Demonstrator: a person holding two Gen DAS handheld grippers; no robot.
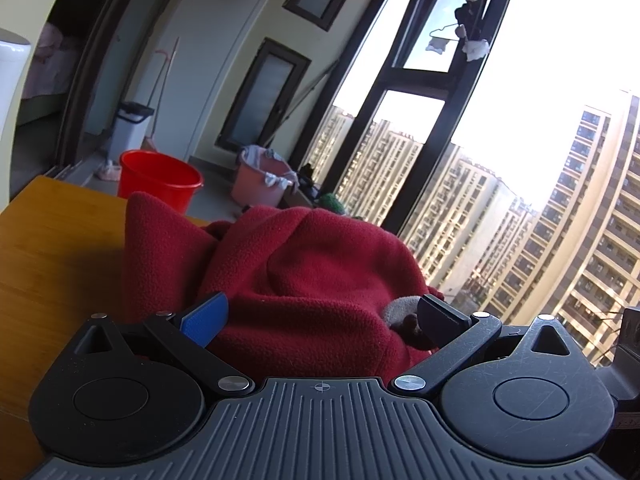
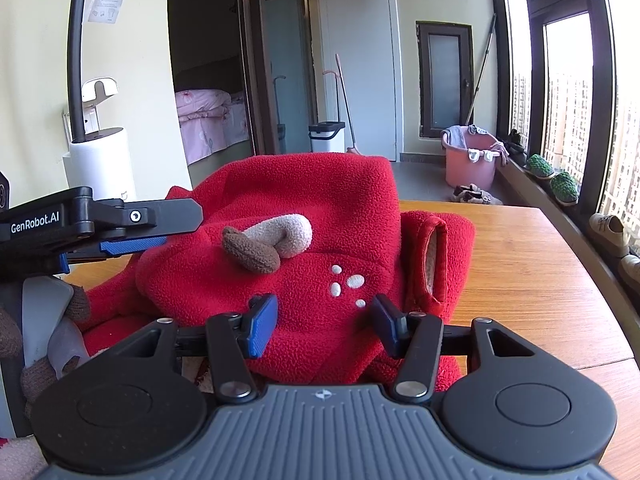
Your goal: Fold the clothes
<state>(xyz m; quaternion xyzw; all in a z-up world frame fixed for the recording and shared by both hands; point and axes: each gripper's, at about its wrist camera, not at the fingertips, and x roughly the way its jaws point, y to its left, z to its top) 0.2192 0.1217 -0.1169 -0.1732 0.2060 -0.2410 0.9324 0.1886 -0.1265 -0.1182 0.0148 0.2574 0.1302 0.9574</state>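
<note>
A red fleece garment (image 2: 320,208) with a beige and brown stuffed antler (image 2: 272,240) and white paw dots lies heaped on the wooden table (image 2: 520,272). Its sleeve opening (image 2: 434,264) faces right. My right gripper (image 2: 324,326) stands over the near hem, jaws apart, with flat fleece between the blue pads (image 2: 262,330) and no pinch. In the left wrist view the same garment (image 1: 312,272) bulges between the wide fingers of my left gripper (image 1: 320,316). From the right wrist view the left gripper (image 2: 182,229) reaches in level over the garment's left side.
On the floor beyond the table (image 1: 52,248) stand a red bucket (image 1: 160,180), a pink basin (image 2: 472,160) and a white bin (image 2: 326,136). A white appliance (image 2: 100,164) stands at the left. Windows (image 2: 568,80) and a sill with shoes run along the right. A brown-gloved hand (image 2: 78,304) holds the left gripper.
</note>
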